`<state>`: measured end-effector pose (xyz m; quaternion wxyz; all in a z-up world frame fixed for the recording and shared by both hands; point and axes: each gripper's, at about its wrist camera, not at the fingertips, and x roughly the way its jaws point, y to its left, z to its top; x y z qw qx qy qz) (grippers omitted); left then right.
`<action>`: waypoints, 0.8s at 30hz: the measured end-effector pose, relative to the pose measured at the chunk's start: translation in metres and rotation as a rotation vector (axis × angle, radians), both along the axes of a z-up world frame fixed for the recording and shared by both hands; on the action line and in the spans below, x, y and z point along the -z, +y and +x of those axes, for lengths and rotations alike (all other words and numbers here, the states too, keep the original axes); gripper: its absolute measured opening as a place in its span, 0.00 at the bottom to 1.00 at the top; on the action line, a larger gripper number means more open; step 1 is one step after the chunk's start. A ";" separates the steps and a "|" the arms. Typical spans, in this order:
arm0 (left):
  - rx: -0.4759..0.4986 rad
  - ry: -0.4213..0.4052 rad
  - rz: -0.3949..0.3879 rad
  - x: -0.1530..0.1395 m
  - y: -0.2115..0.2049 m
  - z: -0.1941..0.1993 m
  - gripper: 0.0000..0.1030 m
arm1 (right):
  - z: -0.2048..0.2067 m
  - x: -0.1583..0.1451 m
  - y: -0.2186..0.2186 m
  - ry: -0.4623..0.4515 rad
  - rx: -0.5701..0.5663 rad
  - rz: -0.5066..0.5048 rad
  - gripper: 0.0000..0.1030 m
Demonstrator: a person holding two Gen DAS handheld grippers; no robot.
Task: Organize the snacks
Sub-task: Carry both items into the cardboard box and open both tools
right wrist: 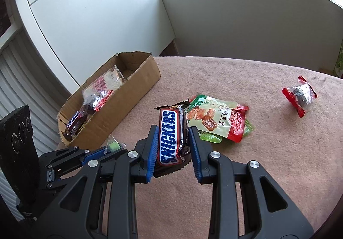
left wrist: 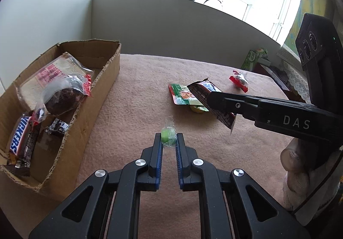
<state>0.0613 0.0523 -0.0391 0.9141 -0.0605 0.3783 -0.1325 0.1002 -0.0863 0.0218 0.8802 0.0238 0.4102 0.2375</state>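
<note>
Pink cloth (right wrist: 246,174); Snickers bar (right wrist: 171,134) label faces right wrist.

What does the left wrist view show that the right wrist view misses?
Left wrist only: a dark small packet on the box floor and a green carton beyond the table. Right wrist only: the held Snickers bar's full label. Both: cardboard box, green candy in the left gripper, right gripper shut on the Snickers bar, red-wrapped snack.

Both tongs point forward and down, the left tongs (left wrist: 169,142) clamped on a small green candy (left wrist: 168,137), the right tongs (right wrist: 173,138) clamped on a Snickers bar (right wrist: 170,134), a hand (left wrist: 300,164) gripping the right handle.
</note>
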 end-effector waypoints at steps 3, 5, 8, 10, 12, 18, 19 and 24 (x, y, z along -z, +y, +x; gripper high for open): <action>-0.020 -0.045 -0.005 -0.013 0.008 -0.007 0.10 | -0.006 -0.014 0.006 -0.040 0.003 0.031 0.29; -0.038 -0.077 -0.009 -0.023 0.015 -0.012 0.10 | -0.008 -0.023 0.011 -0.070 0.008 0.050 0.29; -0.070 -0.129 -0.017 -0.038 0.027 -0.017 0.10 | -0.009 -0.034 0.021 -0.103 0.005 0.076 0.29; -0.096 -0.156 -0.016 -0.044 0.035 -0.020 0.10 | -0.008 -0.039 0.030 -0.109 -0.007 0.094 0.29; -0.119 -0.168 -0.017 -0.048 0.045 -0.021 0.10 | -0.007 -0.041 0.039 -0.118 -0.013 0.104 0.29; -0.190 -0.179 -0.020 -0.046 0.078 -0.025 0.10 | -0.001 -0.040 0.066 -0.118 -0.038 0.138 0.29; -0.200 -0.180 -0.020 -0.045 0.083 -0.026 0.10 | 0.000 -0.039 0.071 -0.117 -0.042 0.140 0.29; -0.257 -0.186 -0.009 -0.045 0.102 -0.029 0.10 | 0.004 -0.030 0.095 -0.130 -0.054 0.118 0.29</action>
